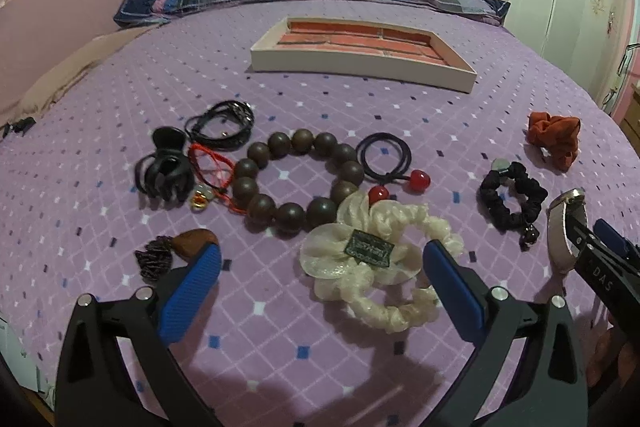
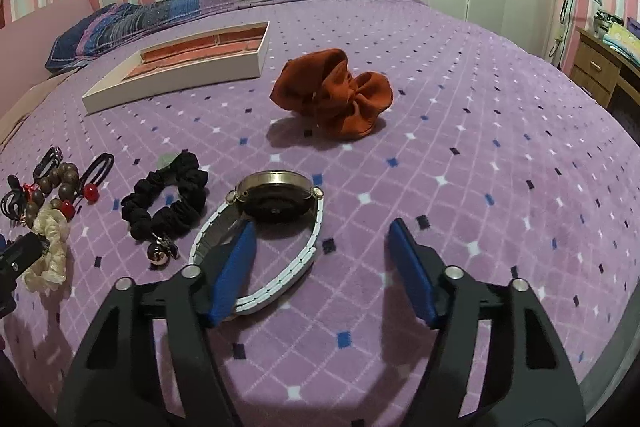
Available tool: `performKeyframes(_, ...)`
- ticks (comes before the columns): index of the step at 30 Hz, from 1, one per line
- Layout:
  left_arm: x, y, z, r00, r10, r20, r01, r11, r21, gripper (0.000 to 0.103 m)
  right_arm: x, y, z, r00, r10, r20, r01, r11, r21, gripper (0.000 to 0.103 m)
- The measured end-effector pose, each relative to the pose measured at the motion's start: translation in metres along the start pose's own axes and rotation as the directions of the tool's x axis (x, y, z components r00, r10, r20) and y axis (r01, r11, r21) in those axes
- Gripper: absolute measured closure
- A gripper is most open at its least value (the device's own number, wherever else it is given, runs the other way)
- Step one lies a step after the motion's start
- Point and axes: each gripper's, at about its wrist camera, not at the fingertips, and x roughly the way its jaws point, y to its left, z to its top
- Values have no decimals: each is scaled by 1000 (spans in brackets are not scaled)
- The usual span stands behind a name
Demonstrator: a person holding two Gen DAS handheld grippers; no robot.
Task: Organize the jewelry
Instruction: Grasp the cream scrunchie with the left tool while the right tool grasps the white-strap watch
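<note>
Blue pads of the right gripper (image 2: 322, 269) sit lowest in the right wrist view, jaws spread and pinching nothing. Its left pad lies inside the loop of the watch (image 2: 276, 203), touching or just over the white band; the right pad stands clear on the bedspread (image 2: 480, 131).

Judging by its looks, the watch is the heaviest and stiffest piece nearby: a metal case with a glass face that could scratch, on a segmented band that flexes and may be slick. Closing across 1 side of the band near the case seems the safest hold, since the case would slip between flat pads.

On the other side, the left gripper (image 1: 320, 281) hangs with jaws wide apart around the cream scrunchie (image 1: 372, 267), not pressing it. That piece looks light, soft and forgiving to grab anywhere. The tray (image 2: 180, 83) waits well apart, toward the pillows.
</note>
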Motion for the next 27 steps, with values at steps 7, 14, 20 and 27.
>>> performKeyframes(7, 18, -1, -6, 998, -21, -58, 22, 1000, 1, 31, 2, 2, -3, 1000, 8, 4, -8, 1000, 21, 45)
performKeyframes(14, 18, -8, -10, 1000, 5, -19, -4, 999, 34, 44, 2, 5, -6, 1000, 21, 13, -21, 1000, 22, 62)
performKeyframes(20, 18, -9, -13, 1000, 2, 1, -2, 1000, 21, 44, 4, 12, -8, 999, 23, 31, -23, 1000, -3, 75)
performKeyframes(27, 17, -19, -15, 1000, -7, 26, 6, 999, 47, 63, 6, 17, -7, 999, -8, 45, 8, 1000, -16, 84)
